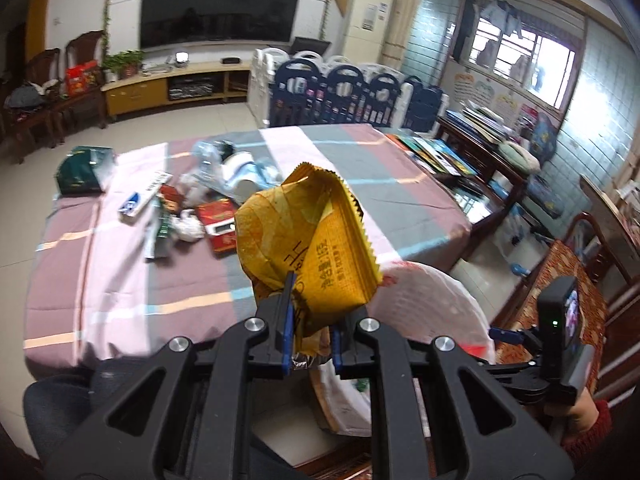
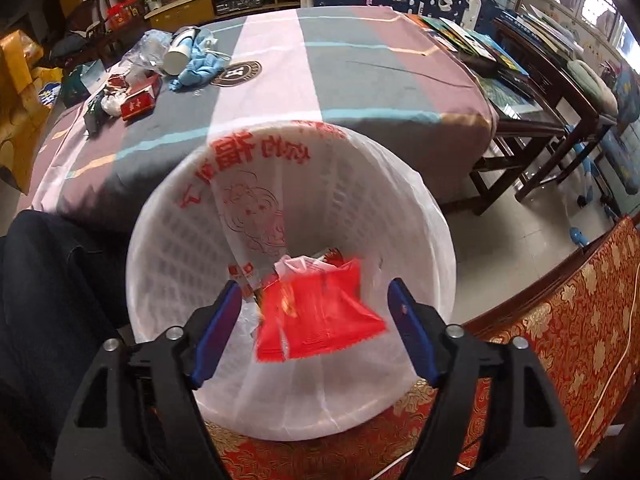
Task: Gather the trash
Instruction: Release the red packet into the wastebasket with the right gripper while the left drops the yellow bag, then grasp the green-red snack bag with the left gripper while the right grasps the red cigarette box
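While the left gripper [image 1: 310, 320] is pinched tight on a crumpled yellow wrapper [image 1: 304, 240], the packet is held up in front of the camera, above the near edge of the striped tablecloth [image 1: 400, 196]. The blue pads [image 1: 289, 312] are pressed into the wrapper's lower folds, and a serrated edge is seen along its upper right side. Behind and to the right of it, part of the white-lined trash bin [image 1: 432, 300] is visible.

In the right wrist view, the right gripper [image 2: 316, 328] is held over the mouth of the trash bin [image 2: 420, 216], its fingers [image 2: 218, 328] spread wide. A red wrapper [image 2: 320, 320] is seen between them, blurred and touched by neither pad, over the bin's inside. More red and white scraps [image 2: 308, 264] lie at the bottom of the bin, whose liner is printed with red characters.

Further trash remains near the table's far left corner: a red box [image 2: 138, 102], a white cup [image 2: 180, 54] on its side, a blue cloth [image 2: 200, 66] and crumpled plastic [image 2: 146, 50]. A round dark emblem [image 2: 236, 73] is printed on the cloth beside them.
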Tool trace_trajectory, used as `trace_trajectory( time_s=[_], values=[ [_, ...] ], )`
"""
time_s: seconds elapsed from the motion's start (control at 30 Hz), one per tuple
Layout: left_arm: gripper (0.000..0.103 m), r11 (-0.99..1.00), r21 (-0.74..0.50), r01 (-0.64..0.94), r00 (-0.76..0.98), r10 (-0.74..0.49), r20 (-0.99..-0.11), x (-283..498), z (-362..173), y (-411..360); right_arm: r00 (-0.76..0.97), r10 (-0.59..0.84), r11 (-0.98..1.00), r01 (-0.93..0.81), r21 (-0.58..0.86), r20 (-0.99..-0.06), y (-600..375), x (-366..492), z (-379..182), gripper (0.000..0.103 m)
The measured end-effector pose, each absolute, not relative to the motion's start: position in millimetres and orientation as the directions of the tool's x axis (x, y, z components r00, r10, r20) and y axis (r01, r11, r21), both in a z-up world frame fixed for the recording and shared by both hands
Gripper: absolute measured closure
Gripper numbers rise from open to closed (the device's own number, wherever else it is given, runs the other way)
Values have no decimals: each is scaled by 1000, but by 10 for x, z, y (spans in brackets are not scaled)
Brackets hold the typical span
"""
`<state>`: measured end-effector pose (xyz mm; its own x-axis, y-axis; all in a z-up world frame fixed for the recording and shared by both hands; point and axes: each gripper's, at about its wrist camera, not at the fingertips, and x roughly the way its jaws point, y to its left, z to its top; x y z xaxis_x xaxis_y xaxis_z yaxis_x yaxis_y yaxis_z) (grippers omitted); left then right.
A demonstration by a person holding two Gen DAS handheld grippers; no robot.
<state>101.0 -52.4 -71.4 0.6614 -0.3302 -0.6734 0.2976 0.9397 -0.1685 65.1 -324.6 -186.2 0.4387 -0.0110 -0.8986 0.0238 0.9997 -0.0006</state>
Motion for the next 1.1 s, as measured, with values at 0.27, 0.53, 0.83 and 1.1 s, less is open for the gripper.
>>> trace_trajectory(
  time_s=[0.27, 0.53, 0.83, 1.1],
  values=[
    [59, 793, -239, 560, 425, -523, -738, 944, -1135, -1390, 564, -30, 979, 182, 89, -825, -3774, 549, -1506, 22],
    [14, 782, -184, 596, 415, -496, -763, 842, -1283, -1606, 587, -36, 956, 257, 143, -809, -4002, 521, -1443, 22],
    [14, 990, -47, 131, 644, -121, -755, 1821, -1385, -298, 566, 0, 971, 198, 136, -824, -3744, 697, -1543, 22],
    [21, 999, 25, -32, 560, 39, -828, 3053, -1843, 574, 537, 14, 974, 182, 132, -843, -3541, 943, -1598, 22]
  ],
)
